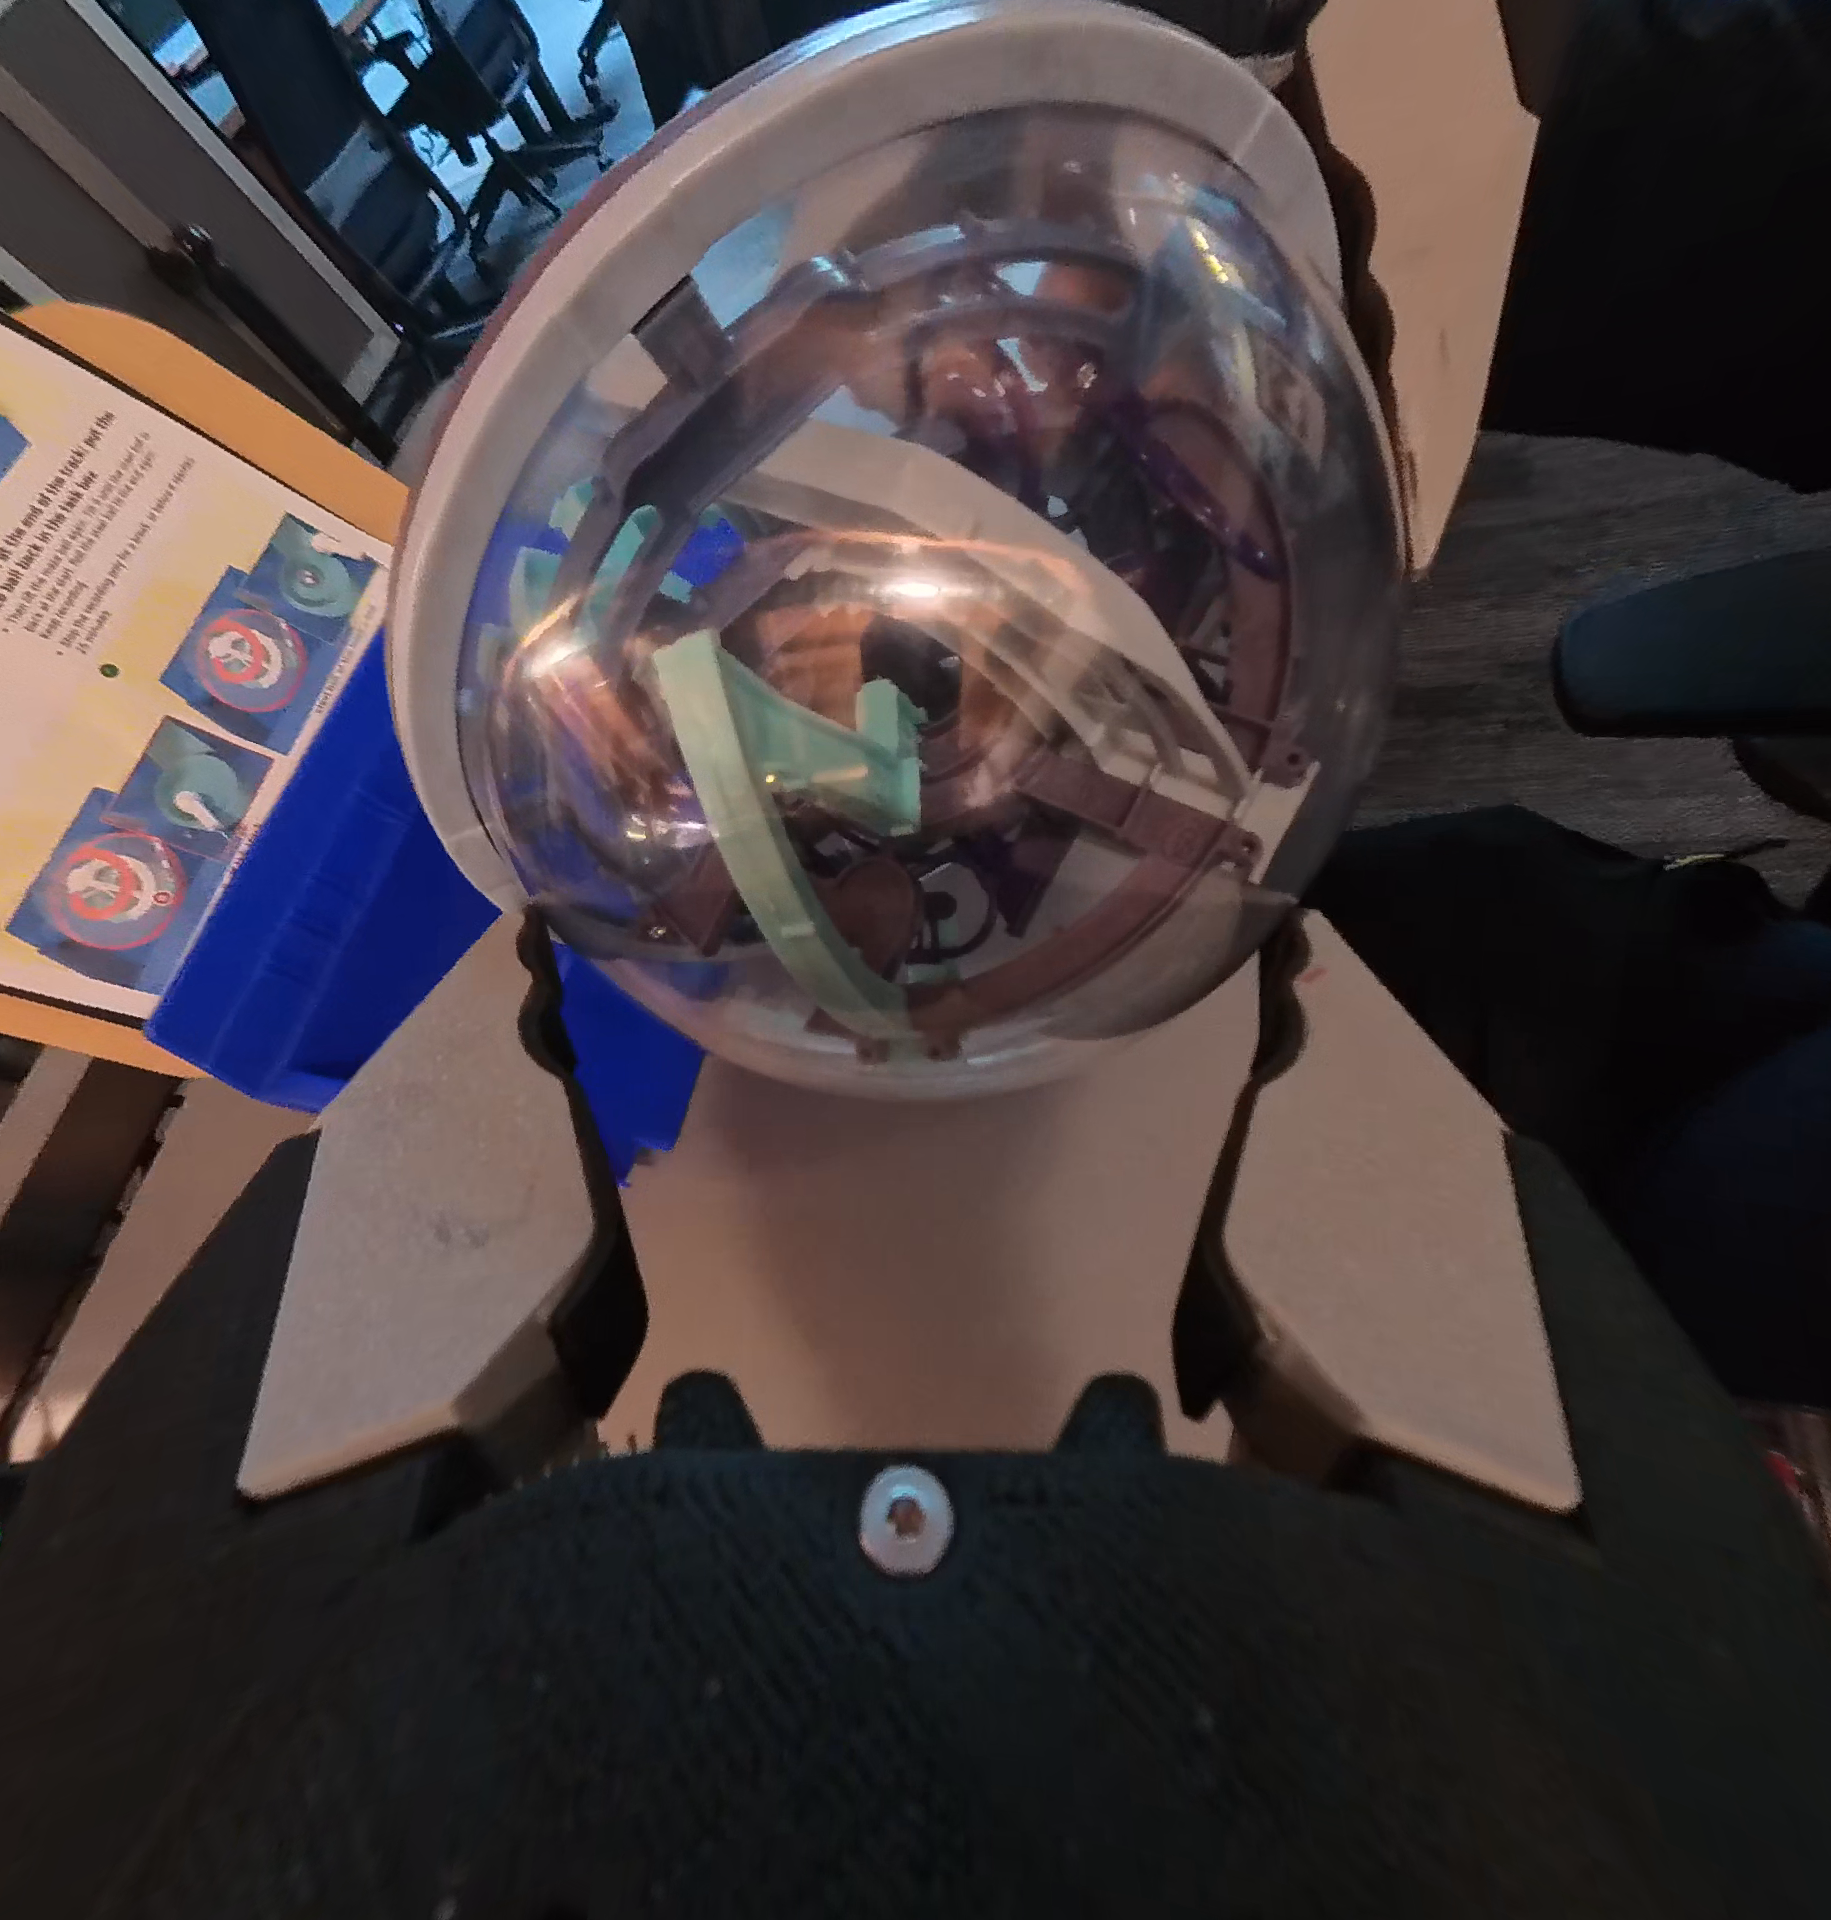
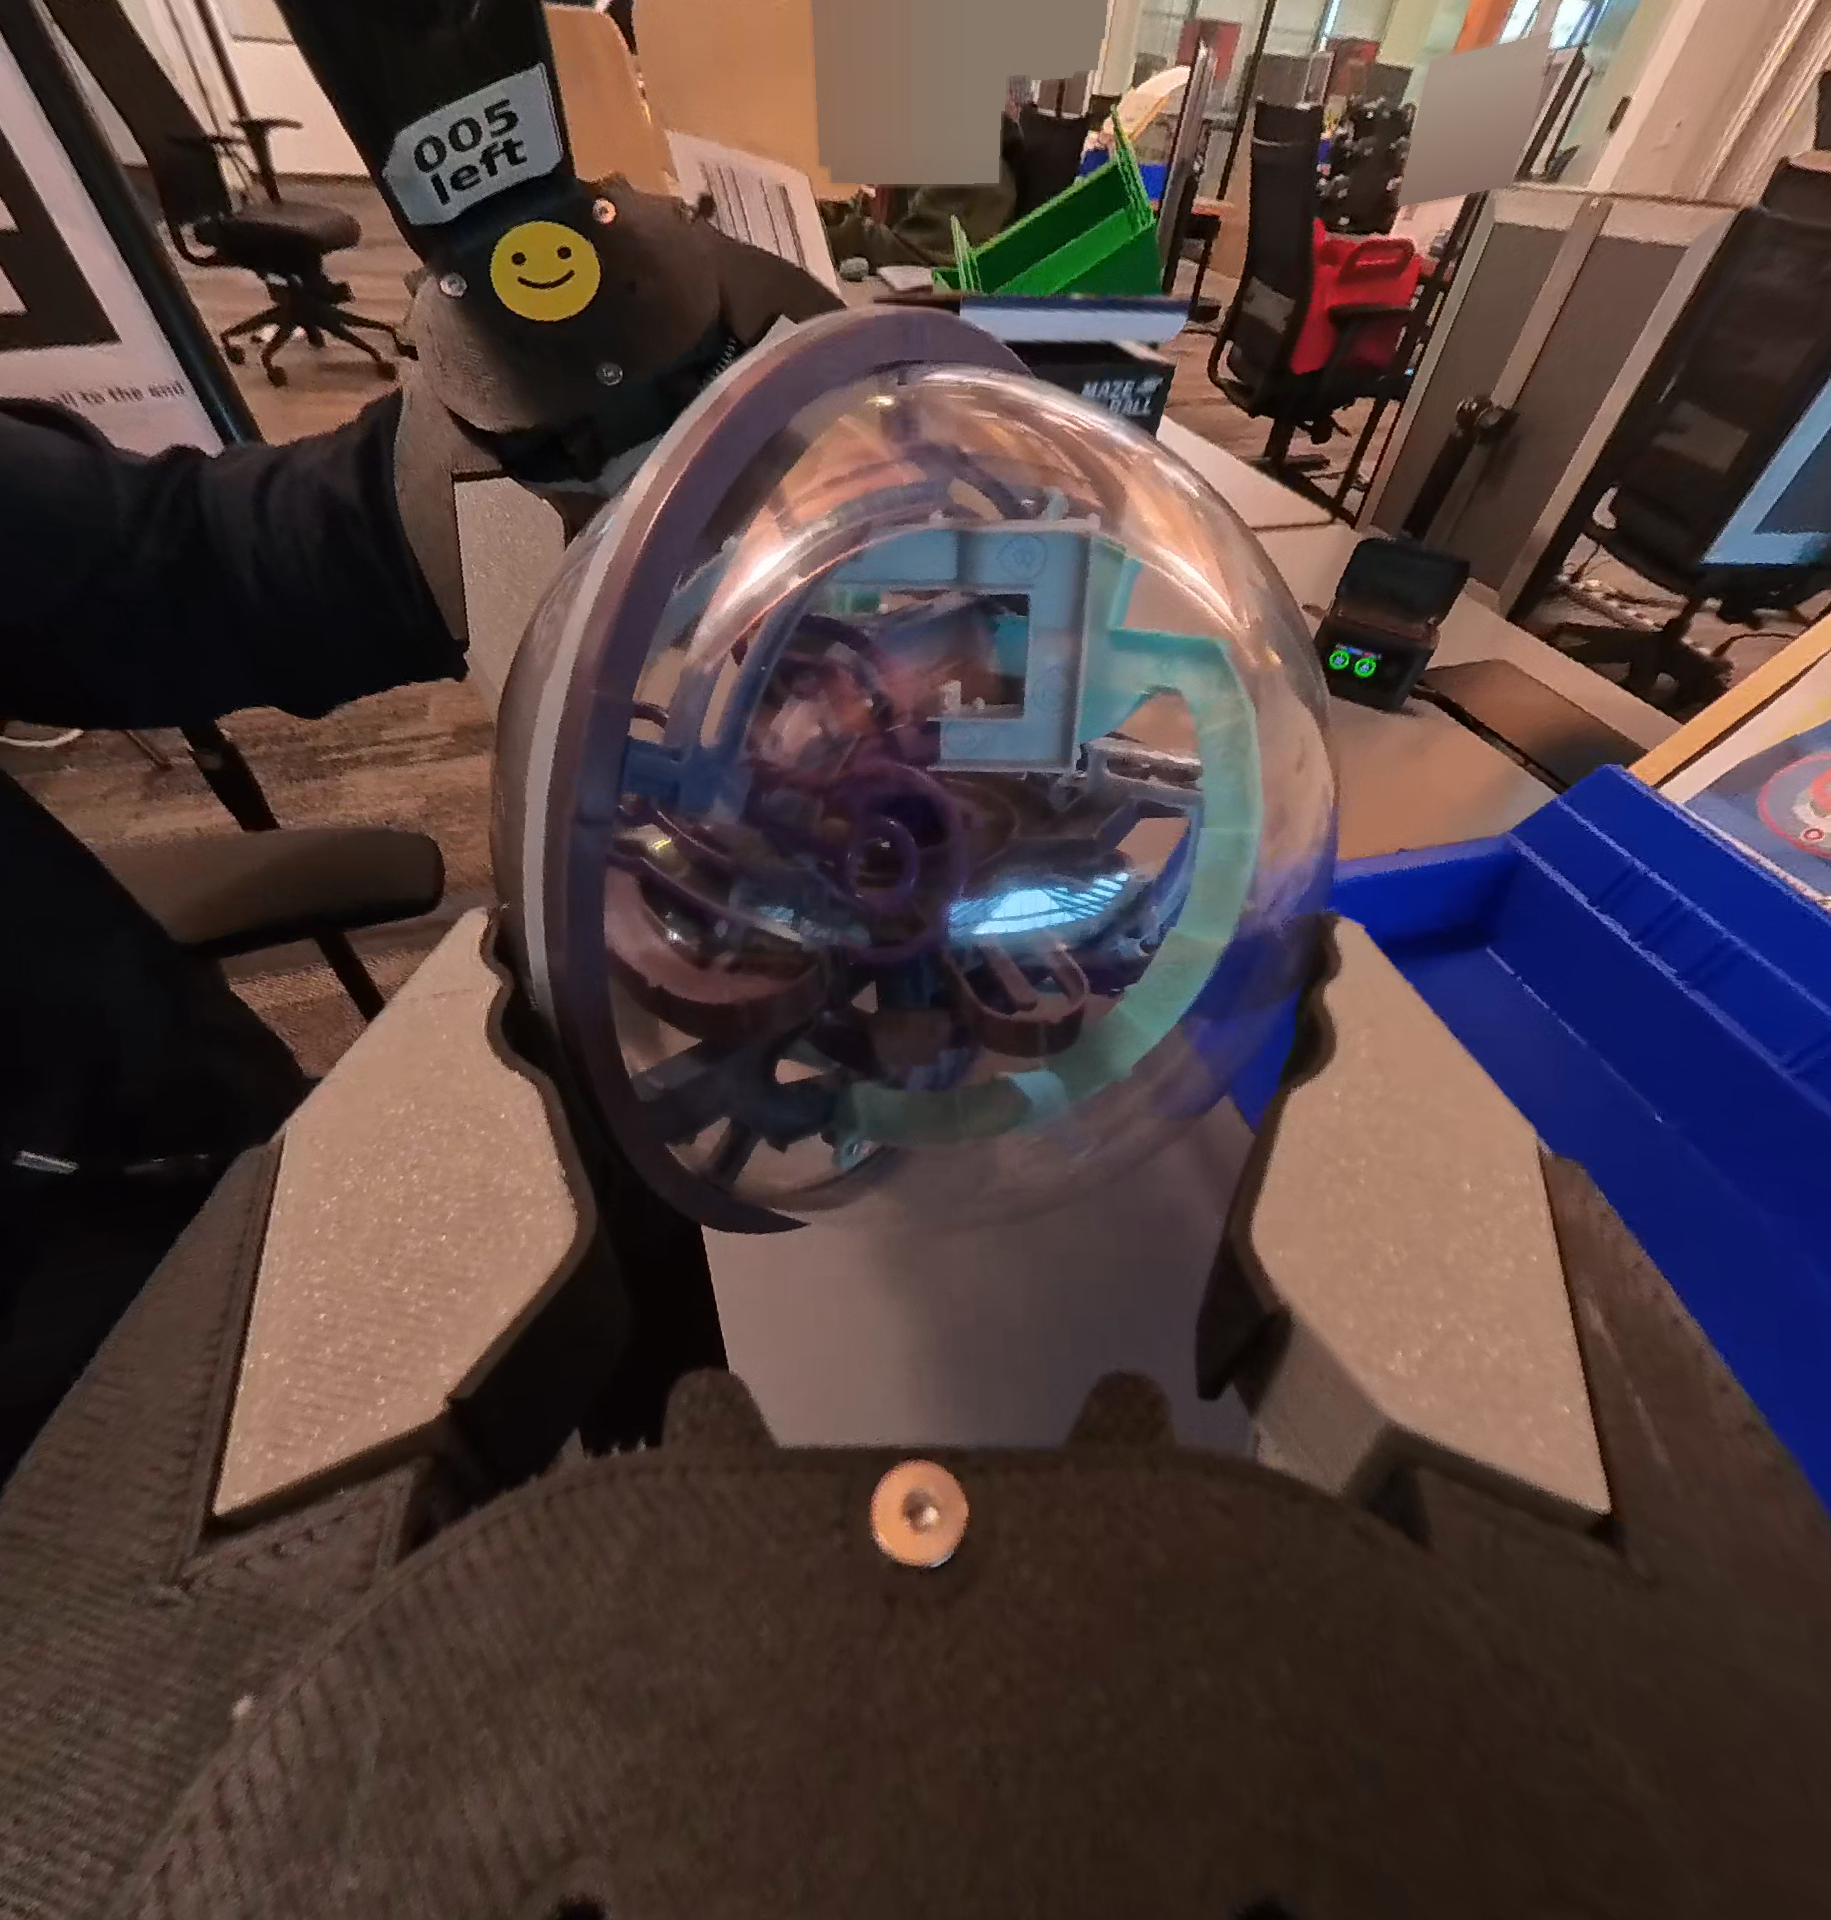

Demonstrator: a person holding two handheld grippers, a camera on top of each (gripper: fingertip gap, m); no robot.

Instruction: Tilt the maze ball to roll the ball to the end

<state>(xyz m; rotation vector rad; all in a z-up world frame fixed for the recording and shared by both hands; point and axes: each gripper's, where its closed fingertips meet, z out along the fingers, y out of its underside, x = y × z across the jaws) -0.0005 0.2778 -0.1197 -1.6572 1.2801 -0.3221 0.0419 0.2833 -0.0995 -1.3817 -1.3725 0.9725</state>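
The maze ball [image 1: 890, 582] is a clear plastic sphere with a grey rim around its middle and green, brown and purple tracks inside. It is held up in the air between both grippers. My left gripper [image 1: 911, 935] is shut on it, fingers pressed on either side of its lower half. My right gripper [image 2: 906, 987] is shut on the maze ball [image 2: 911, 810] from the opposite side. The left gripper's body [image 2: 506, 343], with a yellow sticker, shows behind the sphere in the right wrist view. I cannot make out the small ball inside.
A blue bin [image 1: 371, 935] stands on the table just beside the sphere; it also shows in the right wrist view [image 2: 1617, 987]. A printed instruction sheet [image 1: 111, 623] lies beyond it. A black device with green lights [image 2: 1389, 634], a green bin [image 2: 1067, 239] and office chairs stand farther off.
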